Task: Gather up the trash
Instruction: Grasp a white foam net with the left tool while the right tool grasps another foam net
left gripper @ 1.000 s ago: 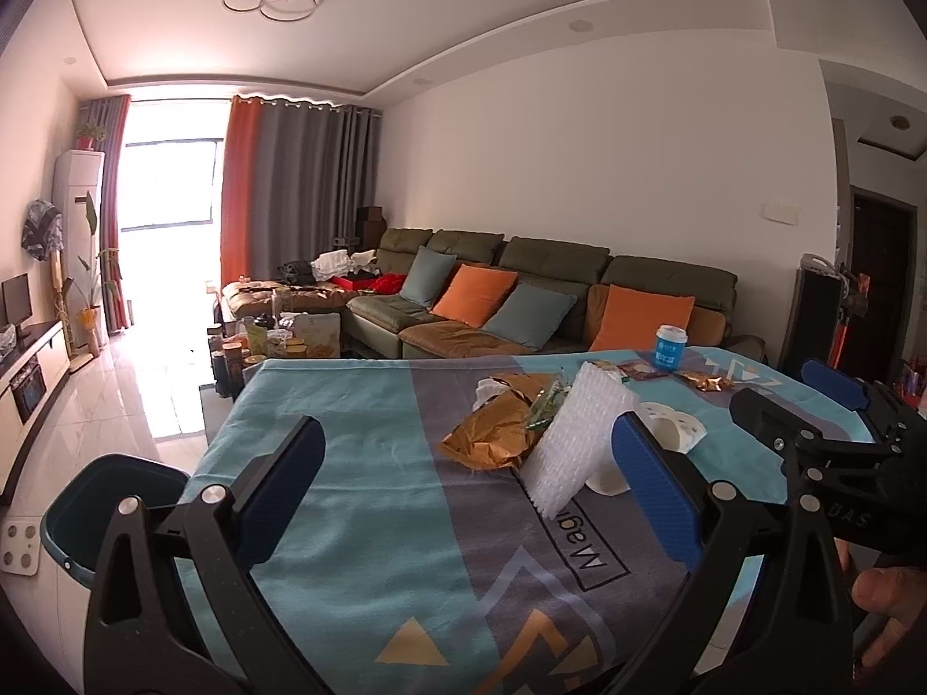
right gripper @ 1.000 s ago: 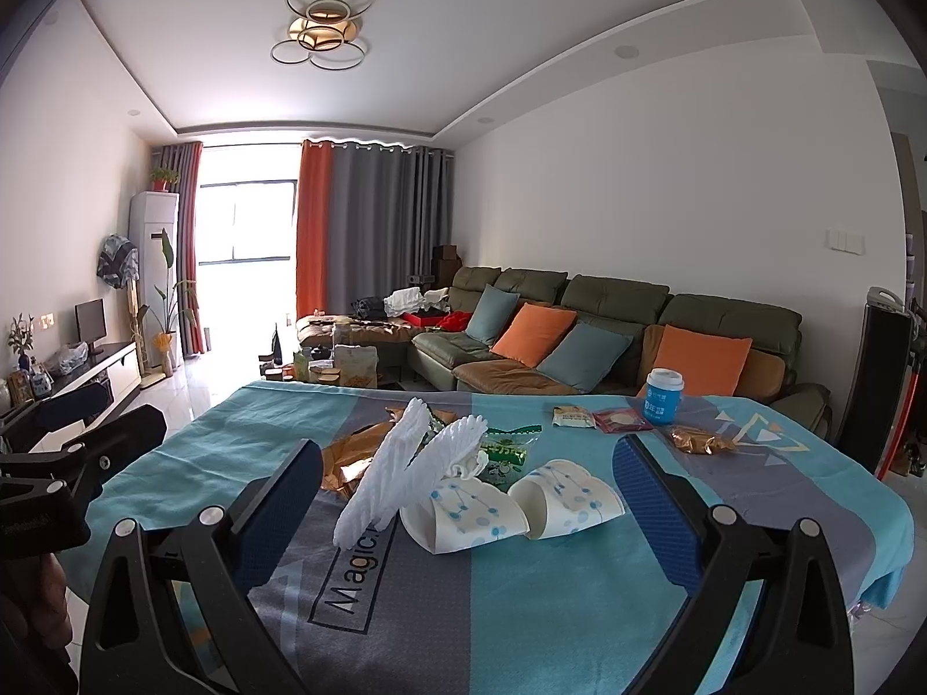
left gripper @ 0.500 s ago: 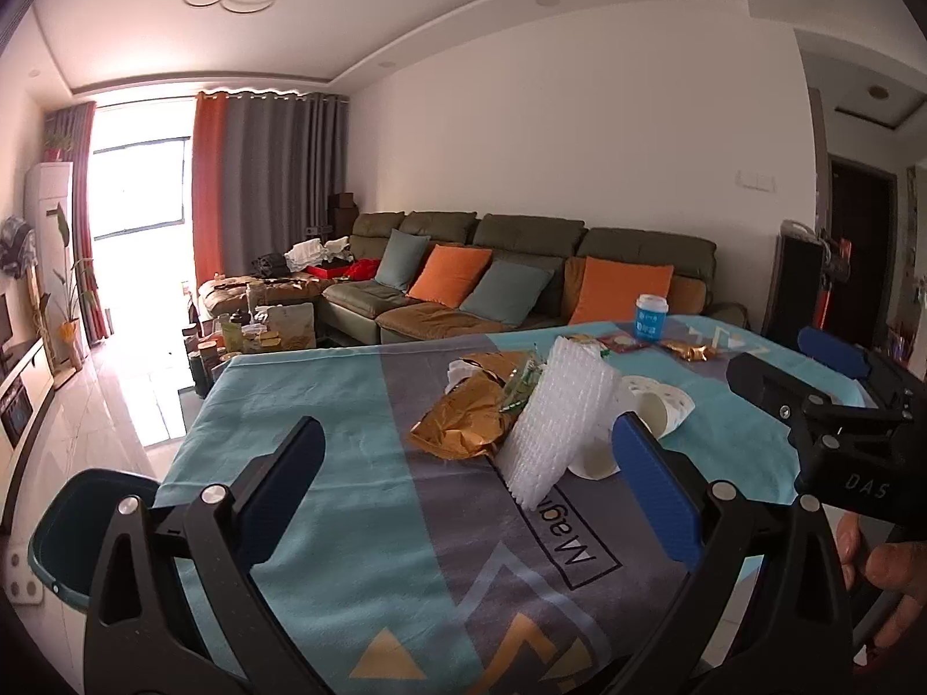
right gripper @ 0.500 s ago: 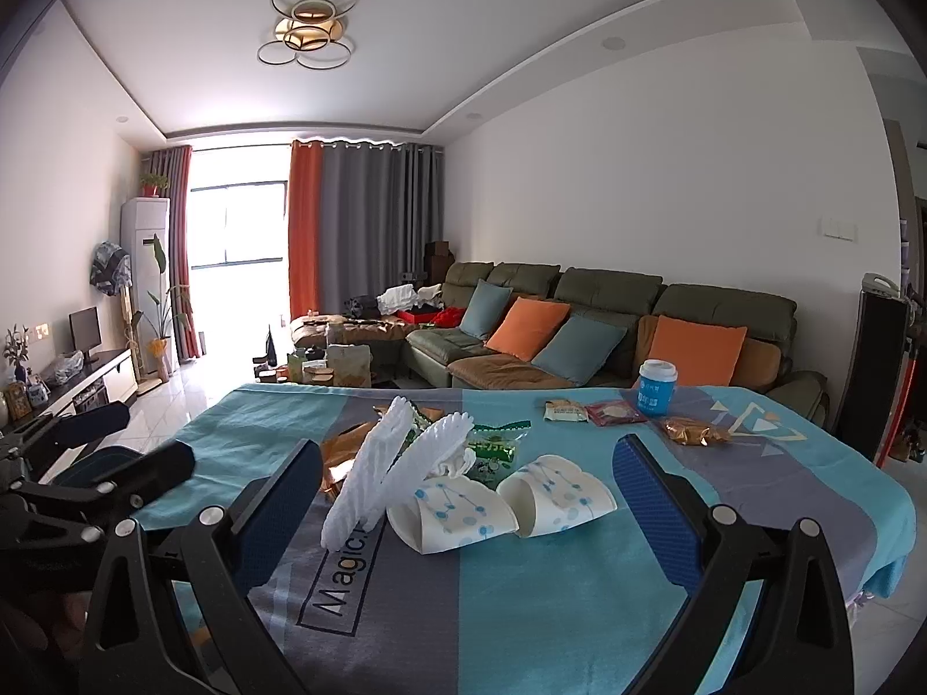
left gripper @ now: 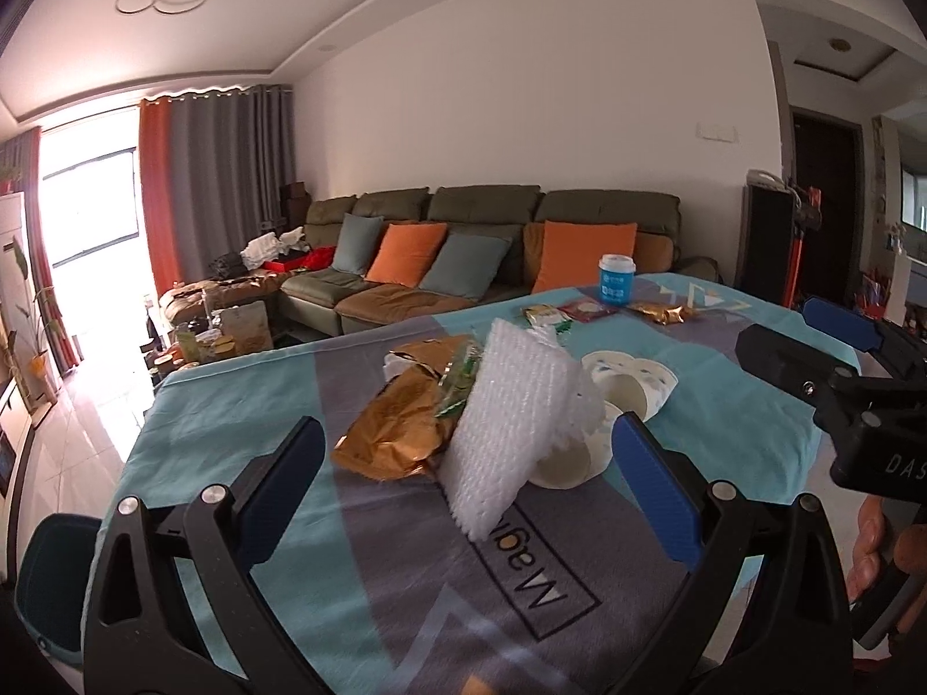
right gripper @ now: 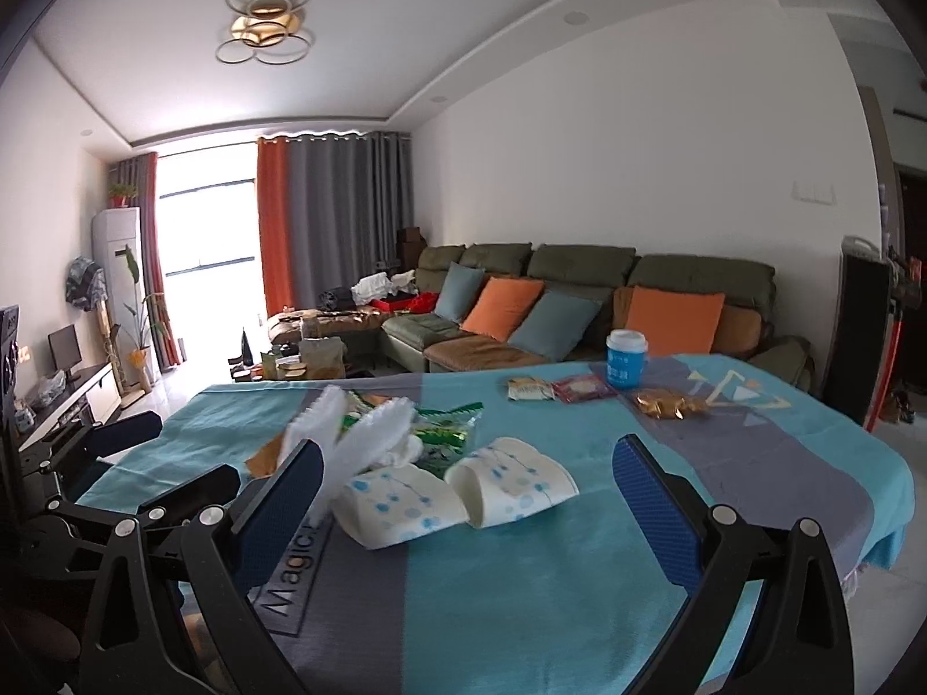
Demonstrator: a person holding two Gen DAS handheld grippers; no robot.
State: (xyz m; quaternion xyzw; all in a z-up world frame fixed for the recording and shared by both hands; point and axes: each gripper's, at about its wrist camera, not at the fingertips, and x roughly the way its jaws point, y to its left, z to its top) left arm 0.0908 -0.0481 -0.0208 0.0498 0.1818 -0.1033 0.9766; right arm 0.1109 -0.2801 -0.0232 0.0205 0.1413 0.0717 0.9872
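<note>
Blue pads line both fingers of the left gripper [left gripper: 463,483], which is spread wide with nothing between them, above the near edge of a table covered in a teal and grey cloth [left gripper: 232,405]. Just ahead of it a folded sheet of white bubble wrap [left gripper: 510,423] stands on edge, leaning against a crumpled gold foil bag [left gripper: 400,428] on its left and two white paper cups [left gripper: 608,405] lying on their sides to its right. A green wrapper [left gripper: 460,376] is wedged between the foil bag and the bubble wrap.

The right gripper [right gripper: 463,495] is likewise wide apart and holds nothing; the two tipped cups, white with blue dots, lie just beyond its fingers. Further back near the far edge of the table are small snack packets [right gripper: 556,389], a gold wrapper [right gripper: 666,403] and an upright blue cup with a white lid [right gripper: 626,359], well apart from the main pile.

A dark teal bin [left gripper: 55,579] sits on the floor beside the table's left corner. Behind the table stands a green sofa [left gripper: 492,231] with orange and grey-blue cushions, and orange and grey curtains [left gripper: 214,174] hang by the bright window
</note>
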